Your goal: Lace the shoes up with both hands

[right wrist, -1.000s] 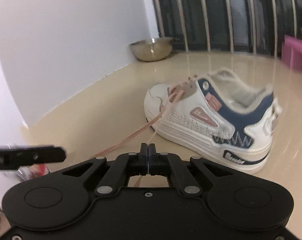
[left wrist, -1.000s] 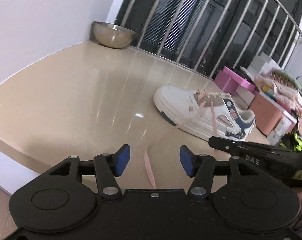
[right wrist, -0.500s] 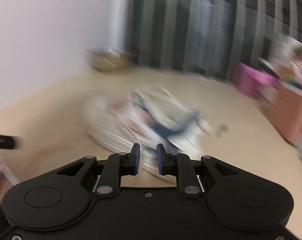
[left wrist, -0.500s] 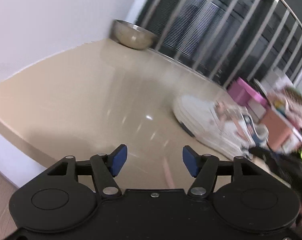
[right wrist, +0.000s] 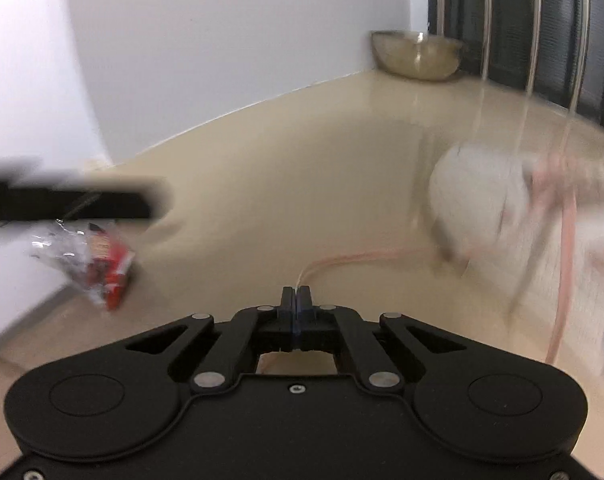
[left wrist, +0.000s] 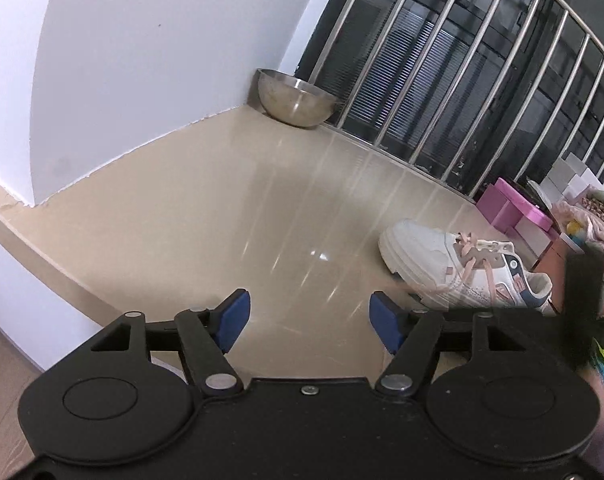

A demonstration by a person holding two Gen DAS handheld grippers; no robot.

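Shoe lacing stands partway done, by my reading, as I work both claws from a distance. Nearest in the right wrist view, my right gripper point(right wrist: 296, 294) has its jaws pressed together on a thin strand of the pink lace point(right wrist: 362, 258), which runs from the fingertips across the beige tabletop point(right wrist: 261, 184) toward the shoe point(right wrist: 482, 208). That view is smeared with motion, so I cannot tell which eyelet the strand leaves from. Another stretch of lace hangs down the shoe's near side.

In the left wrist view, my left gripper point(left wrist: 308, 316) is spread wide with nothing between its blue pads point(left wrist: 233, 314). It points at bare tabletop well to the left of the shoe, which sits near the table's right side with its toe toward the window bars point(left wrist: 482, 80).

As far as the sharper view shows, the pink lace already crosses the lower eyelets near the toe, and the free lengths trail loose off the upper. I judge the upper eyelets remain to be threaded and no knot is tied, though the tongue area is too small to be sure.

A crumpled foil wrapper point(right wrist: 89, 264) shows at the left, whether on the table or beyond its edge I cannot tell, and a steel bowl point(left wrist: 295, 98) stands in the far corner by the wall.
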